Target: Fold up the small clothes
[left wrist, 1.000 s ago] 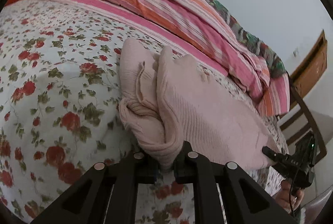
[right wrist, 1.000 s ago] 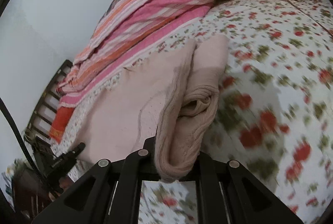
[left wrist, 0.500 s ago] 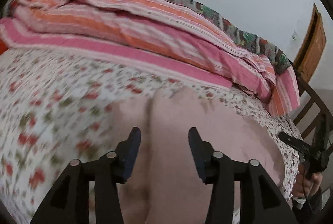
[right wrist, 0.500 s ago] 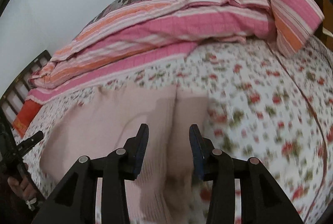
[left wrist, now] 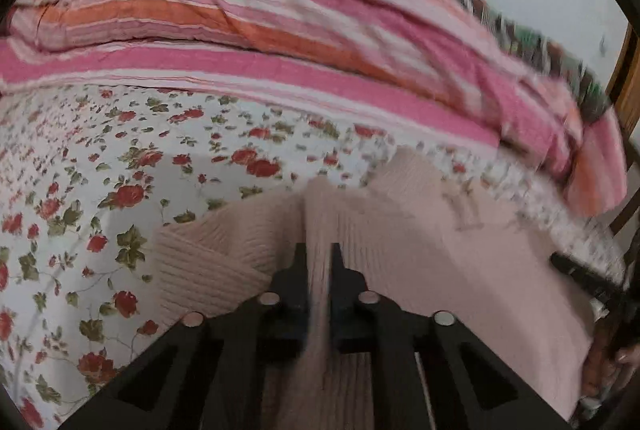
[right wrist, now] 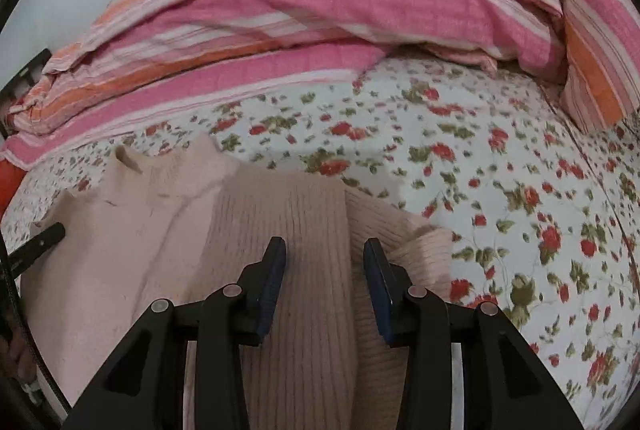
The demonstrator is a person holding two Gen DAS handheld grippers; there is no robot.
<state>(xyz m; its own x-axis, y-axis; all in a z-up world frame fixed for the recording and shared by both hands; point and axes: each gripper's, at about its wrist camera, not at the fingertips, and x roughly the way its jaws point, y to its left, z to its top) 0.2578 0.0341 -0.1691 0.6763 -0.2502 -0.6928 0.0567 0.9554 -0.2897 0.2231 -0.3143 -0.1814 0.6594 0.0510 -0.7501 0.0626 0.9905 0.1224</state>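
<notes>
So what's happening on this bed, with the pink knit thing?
A person is folding a pink knit sweater on a flowery bedsheet, a gripper in each hand. The left gripper has just closed and pinches a ridge of the knit. The right gripper has been closing but stands open over a ribbed fold. A striped quilt lies behind.

I can't read any text, label, brand or number here; the tag on my pink sweater (left wrist: 464,206) is too blurred, and the bedsheet (right wrist: 480,166) carries only a flower print

blurred: striped quilt (left wrist: 500,42) right end | cut off: pink sweater (left wrist: 460,270) lower edge
</notes>
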